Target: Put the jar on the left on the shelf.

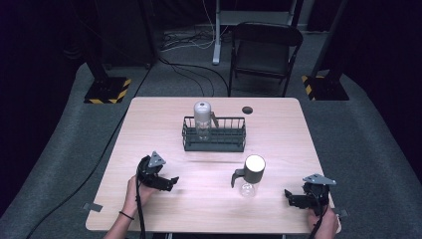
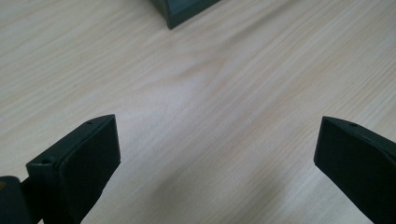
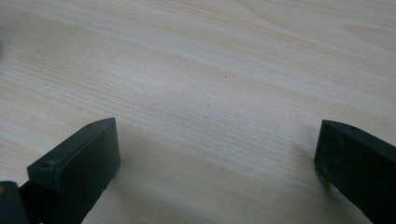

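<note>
We see a pale wood worktop (image 1: 278,129). Ahead of the fingers (image 2: 88,158) a dark wire rack (image 1: 214,134) stands on it, its corner just showing beyond the left pair. Between the two pairs of fingers a clear bottle with a black top (image 1: 250,175) stands. A small dark disc (image 1: 247,110) lies beyond the rack.

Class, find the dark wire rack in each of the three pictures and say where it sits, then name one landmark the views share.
High view: the dark wire rack stands at the table's centre, toward the far side, with a grey-capped clear bottle upright in its left end.
Left gripper view: one dark corner of the rack sits at the top edge, just left of centre.
Right gripper view: not in it.
Shared landmark: the pale wood-grain tabletop.
</note>
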`<state>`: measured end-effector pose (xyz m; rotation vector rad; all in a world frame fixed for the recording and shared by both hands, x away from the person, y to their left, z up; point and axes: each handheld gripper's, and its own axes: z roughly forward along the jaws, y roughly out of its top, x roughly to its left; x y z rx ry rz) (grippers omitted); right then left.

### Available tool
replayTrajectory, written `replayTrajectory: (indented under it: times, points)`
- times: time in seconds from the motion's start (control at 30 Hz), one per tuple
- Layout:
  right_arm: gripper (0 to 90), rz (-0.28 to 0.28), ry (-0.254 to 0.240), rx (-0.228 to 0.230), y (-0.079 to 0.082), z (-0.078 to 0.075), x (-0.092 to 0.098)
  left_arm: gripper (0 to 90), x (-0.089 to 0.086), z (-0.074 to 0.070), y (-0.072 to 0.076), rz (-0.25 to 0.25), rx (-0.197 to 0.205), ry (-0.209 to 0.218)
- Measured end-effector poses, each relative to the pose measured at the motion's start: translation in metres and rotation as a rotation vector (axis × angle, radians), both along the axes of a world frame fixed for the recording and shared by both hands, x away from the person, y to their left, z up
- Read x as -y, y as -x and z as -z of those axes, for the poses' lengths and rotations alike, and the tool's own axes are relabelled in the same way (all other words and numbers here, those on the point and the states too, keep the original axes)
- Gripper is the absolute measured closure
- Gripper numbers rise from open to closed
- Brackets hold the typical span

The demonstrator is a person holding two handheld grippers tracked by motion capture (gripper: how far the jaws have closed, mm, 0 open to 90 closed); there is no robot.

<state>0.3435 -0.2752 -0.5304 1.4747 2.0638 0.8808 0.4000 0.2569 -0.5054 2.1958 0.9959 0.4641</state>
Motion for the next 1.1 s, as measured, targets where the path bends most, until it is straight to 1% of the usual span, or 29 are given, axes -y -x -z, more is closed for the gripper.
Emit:
replayTrajectory:
  times: [0.1,0.17,0.2,0.23,0.27,0.33,0.37,0.4,0.47,0.57,0.67,0.8,1.0,1.1]
  points:
    - [0.0,0.0,0.0,0.0,0.0,0.0,0.0,0.2,-0.005,0.006,0.001,-0.019,-0.014,0.011]
    - [0.0,0.0,0.0,0.0,0.0,0.0,0.0,0.2,-0.007,0.01,0.001,-0.032,-0.016,0.01]
    - [0.0,0.0,0.0,0.0,0.0,0.0,0.0,0.2,-0.009,0.015,0.002,-0.044,-0.025,0.012]
    - [0.0,0.0,0.0,0.0,0.0,0.0,0.0,0.2,-0.009,0.015,0.002,-0.044,-0.025,0.012]
    - [0.0,0.0,0.0,0.0,0.0,0.0,0.0,0.2,-0.01,0.019,0.002,-0.05,-0.033,0.013]
    - [0.0,0.0,0.0,0.0,0.0,0.0,0.0,0.2,-0.011,0.021,0.002,-0.053,-0.036,0.013]
    - [0.0,0.0,0.0,0.0,0.0,0.0,0.0,0.3,-0.012,0.022,0.002,-0.056,-0.04,0.008]
    - [0.0,0.0,0.0,0.0,0.0,0.0,0.0,0.2,-0.013,0.023,0.002,-0.059,-0.037,0.018]
    - [0.0,0.0,0.0,0.0,0.0,0.0,0.0,0.3,-0.015,0.024,0.002,-0.073,-0.025,0.029]
    - [0.0,0.0,0.0,0.0,0.0,0.0,0.0,0.0,-0.016,0.025,0.002,-0.075,-0.014,0.04]
    - [0.0,-0.001,0.0,0.0,0.001,0.0,0.0,0.0,-0.016,0.026,0.002,-0.074,-0.013,0.041]
    - [0.0,-0.021,0.0,-0.001,0.002,0.0,0.003,0.0,-0.016,0.026,0.002,-0.076,-0.013,0.042]
    - [0.0,-0.021,0.0,-0.001,0.002,0.0,0.003,0.0,-0.015,0.026,0.002,-0.083,-0.013,0.043]
    - [0.0,-0.03,0.001,-0.001,0.002,0.0,0.003,0.0,-0.015,0.026,0.002,-0.083,-0.012,0.041]
